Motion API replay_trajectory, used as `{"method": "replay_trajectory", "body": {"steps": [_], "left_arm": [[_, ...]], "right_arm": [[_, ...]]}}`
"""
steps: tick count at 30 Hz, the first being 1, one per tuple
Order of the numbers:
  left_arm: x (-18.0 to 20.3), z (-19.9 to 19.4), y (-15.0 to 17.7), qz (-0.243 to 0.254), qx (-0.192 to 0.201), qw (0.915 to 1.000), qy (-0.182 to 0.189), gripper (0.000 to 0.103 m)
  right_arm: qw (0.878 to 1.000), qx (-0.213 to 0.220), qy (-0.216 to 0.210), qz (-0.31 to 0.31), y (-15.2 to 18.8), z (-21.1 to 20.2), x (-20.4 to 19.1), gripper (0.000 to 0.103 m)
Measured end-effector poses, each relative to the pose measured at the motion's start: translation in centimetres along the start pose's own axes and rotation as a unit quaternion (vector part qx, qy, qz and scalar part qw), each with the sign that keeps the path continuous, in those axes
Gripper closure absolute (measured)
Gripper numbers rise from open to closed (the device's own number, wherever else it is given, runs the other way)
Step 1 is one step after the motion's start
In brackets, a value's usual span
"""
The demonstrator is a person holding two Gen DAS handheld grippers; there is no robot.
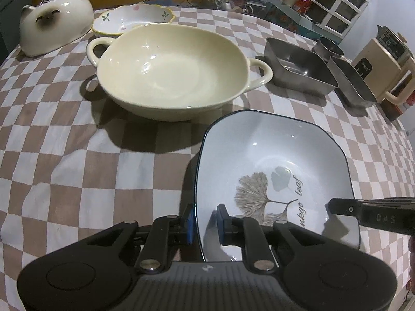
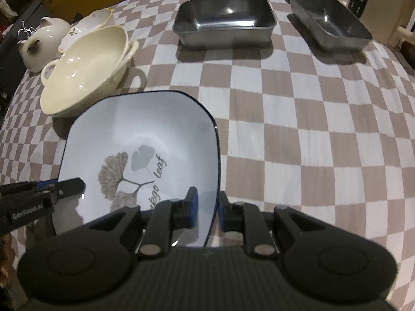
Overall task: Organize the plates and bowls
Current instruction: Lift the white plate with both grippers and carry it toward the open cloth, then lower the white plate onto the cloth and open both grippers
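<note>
Both grippers are clamping the square plate [image 1: 272, 171] by opposite rims: left gripper [image 1: 205, 223] pinching its left edge, right gripper [image 2: 207, 208] pinching its right edge. Plate is sitting low over the checkered cloth [image 1: 77, 155], just in front of the cream bowl [image 1: 168, 72]. Steel trays [image 2: 225, 18] are lying further back.
</note>
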State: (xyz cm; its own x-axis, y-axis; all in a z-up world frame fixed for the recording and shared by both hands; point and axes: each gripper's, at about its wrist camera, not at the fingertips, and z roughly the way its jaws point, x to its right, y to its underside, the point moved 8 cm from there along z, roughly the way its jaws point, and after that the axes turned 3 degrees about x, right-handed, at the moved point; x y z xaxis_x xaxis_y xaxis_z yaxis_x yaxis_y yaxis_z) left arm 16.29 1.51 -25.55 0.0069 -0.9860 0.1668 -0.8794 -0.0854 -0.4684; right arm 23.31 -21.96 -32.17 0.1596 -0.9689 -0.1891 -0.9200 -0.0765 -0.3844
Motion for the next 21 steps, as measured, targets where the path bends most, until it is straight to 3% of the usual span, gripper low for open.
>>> {"method": "replay_trajectory", "body": {"steps": [16, 20, 21], "left_arm": [[0.0, 0.4, 0.0, 0.013, -0.017, 0.9997, 0.012, 0.081], [-0.1, 0.4, 0.3, 0.013, -0.021, 0.9996, 0.010, 0.078], [-0.1, 0.4, 0.3, 0.013, -0.022, 0.9996, 0.010, 0.078]], "right_arm": [[1.000, 0.012, -0.023, 0.014, 0.6, 0.0, 0.5, 0.082], [0.999, 0.010, -0.033, 0.024, 1.0, 0.0, 0.6, 0.080], [0.999, 0.010, -0.032, 0.026, 1.1, -0.1, 0.7, 0.076]]}}
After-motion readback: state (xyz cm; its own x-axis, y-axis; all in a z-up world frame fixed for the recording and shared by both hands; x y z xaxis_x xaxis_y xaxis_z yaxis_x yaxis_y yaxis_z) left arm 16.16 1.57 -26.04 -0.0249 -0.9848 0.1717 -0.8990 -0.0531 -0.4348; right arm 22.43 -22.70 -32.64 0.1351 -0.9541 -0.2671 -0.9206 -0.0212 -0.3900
